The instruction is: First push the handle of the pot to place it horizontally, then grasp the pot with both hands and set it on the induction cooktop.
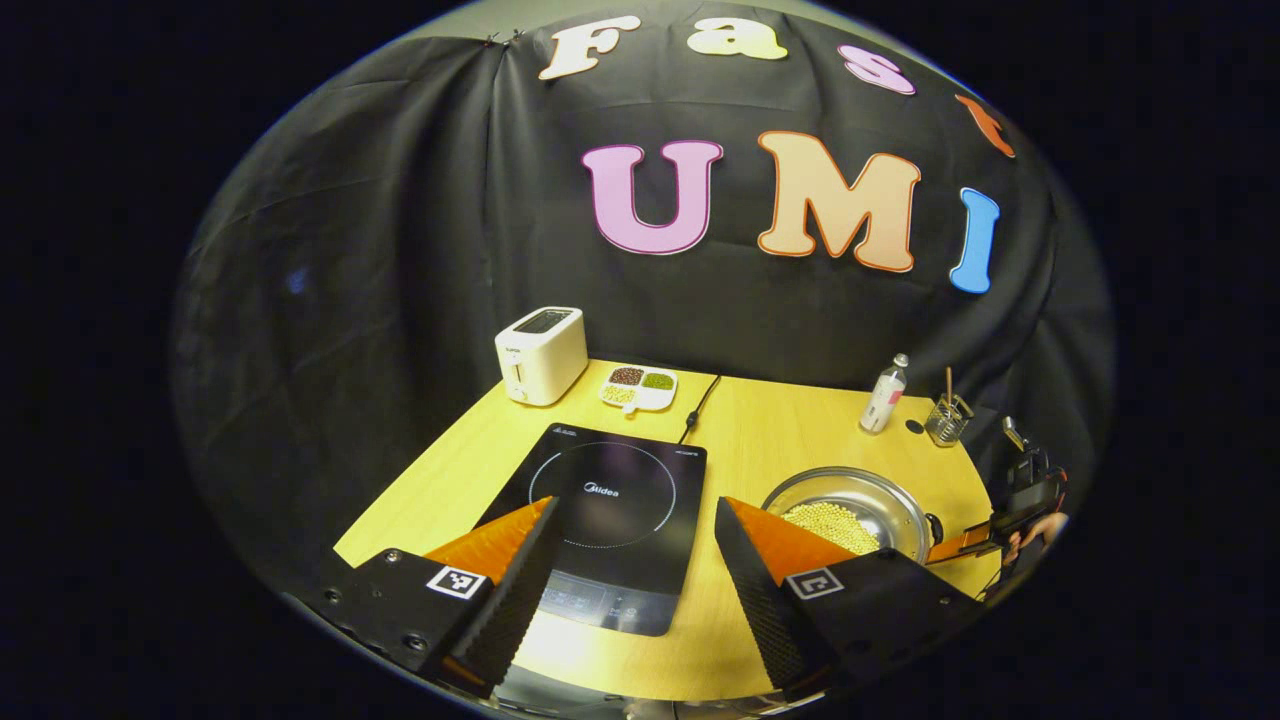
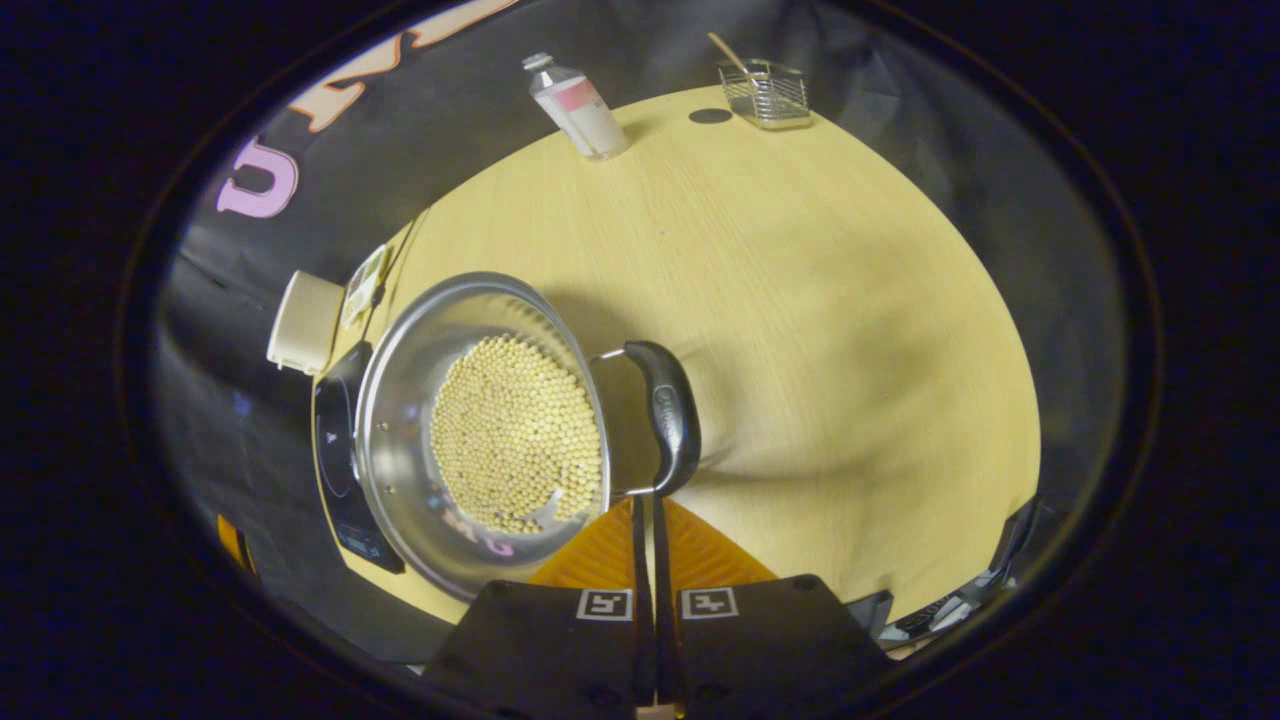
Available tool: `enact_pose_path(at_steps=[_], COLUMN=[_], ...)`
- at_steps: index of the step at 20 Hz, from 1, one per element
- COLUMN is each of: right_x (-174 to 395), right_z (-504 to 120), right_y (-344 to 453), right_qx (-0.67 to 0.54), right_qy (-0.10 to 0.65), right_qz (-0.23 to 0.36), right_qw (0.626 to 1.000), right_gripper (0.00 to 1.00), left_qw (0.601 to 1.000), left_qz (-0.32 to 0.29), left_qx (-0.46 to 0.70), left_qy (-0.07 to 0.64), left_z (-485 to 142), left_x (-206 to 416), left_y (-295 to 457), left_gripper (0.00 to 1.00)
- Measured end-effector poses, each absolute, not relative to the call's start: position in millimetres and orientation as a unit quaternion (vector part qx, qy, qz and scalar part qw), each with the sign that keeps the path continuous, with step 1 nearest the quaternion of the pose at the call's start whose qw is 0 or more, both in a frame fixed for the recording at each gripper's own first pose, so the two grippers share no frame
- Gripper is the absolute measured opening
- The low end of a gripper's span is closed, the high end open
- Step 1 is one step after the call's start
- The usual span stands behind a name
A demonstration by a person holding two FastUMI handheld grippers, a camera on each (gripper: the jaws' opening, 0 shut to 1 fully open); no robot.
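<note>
A steel pot [image 2: 400, 400] holding pale round beans [image 2: 510, 430] sits on the wooden table, just right of the black induction cooktop [image 1: 610, 500]. Its black side handle [image 2: 670, 410] points away from the cooktop. My right gripper [image 2: 646, 500] is shut, with nothing between its fingers, and its tips touch the near end of that handle. In the left gripper view, my left gripper [image 1: 636, 502] hangs open above the cooktop's front half. The pot [image 1: 880, 495] lies to its right, and the right gripper [image 1: 962, 545] shows beside the pot, held by a hand.
A white toaster [image 1: 540, 355] and a divided dish [image 1: 640, 388] of beans stand at the back left. The cooktop's cable [image 1: 697, 410] runs to the wall. A bottle [image 1: 884, 395] and a wire holder [image 1: 946, 420] stand at the back right. Bare table [image 2: 820, 300] spreads right of the pot.
</note>
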State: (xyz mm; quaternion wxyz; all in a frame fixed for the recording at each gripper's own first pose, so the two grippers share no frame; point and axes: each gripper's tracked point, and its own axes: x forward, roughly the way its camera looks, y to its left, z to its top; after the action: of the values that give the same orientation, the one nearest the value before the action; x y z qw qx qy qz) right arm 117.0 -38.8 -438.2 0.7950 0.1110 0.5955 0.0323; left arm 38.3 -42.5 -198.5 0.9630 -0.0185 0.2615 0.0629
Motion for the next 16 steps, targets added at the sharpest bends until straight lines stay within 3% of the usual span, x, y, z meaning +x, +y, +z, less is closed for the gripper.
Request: enact_pose_path(at_steps=[3,4,6,9,11,12,15,16], right_x=[117.6,120.2,125.2,129.4,135.9,136.2,141.9,143.7], right_z=[-424.8,-419.7,-409.2,-400.4,-406.3,-407.2,-409.8,-411.2], right_y=[-44.1,-45.2,-46.4,-48.2,-52.4,-53.5,-49.3,-48.7], right_qx=[0.113,0.114,0.130,0.161,0.162,0.162,0.170,0.173], right_qy=[0.594,0.591,0.585,0.591,0.594,0.596,0.602,0.604], right_qz=[0.049,0.055,0.063,0.067,0.068,0.070,0.083,0.085], right_qw=[0.795,0.797,0.798,0.788,0.785,0.783,0.776,0.773], right_gripper=[0.07,0.26,0.40,0.88,0.93,1.00,1.00,0.93], left_qw=[0.964,0.965,0.962,0.951,0.940,0.933,0.908,0.899], left_qz=[0.043,0.031,0.008,-0.015,-0.026,-0.032,-0.045,-0.045], left_qx=[-0.025,-0.029,-0.040,-0.063,-0.081,-0.094,-0.136,-0.145], left_qy=[0.259,0.259,0.272,0.303,0.330,0.346,0.394,0.411], left_z=[-198.6,-200.1,-208.6,-228.6,-245.6,-254.2,-281.3,-292.6], left_x=[48.6,52.8,56.5,63.0,70.1,73.6,81.9,84.4], left_y=[-63.4,-72.4,-90.3,-108.8,-117.2,-121.5,-131.2,-131.9], left_gripper=[0.89,0.93,0.93,0.93,0.93,0.93,0.94,0.94])
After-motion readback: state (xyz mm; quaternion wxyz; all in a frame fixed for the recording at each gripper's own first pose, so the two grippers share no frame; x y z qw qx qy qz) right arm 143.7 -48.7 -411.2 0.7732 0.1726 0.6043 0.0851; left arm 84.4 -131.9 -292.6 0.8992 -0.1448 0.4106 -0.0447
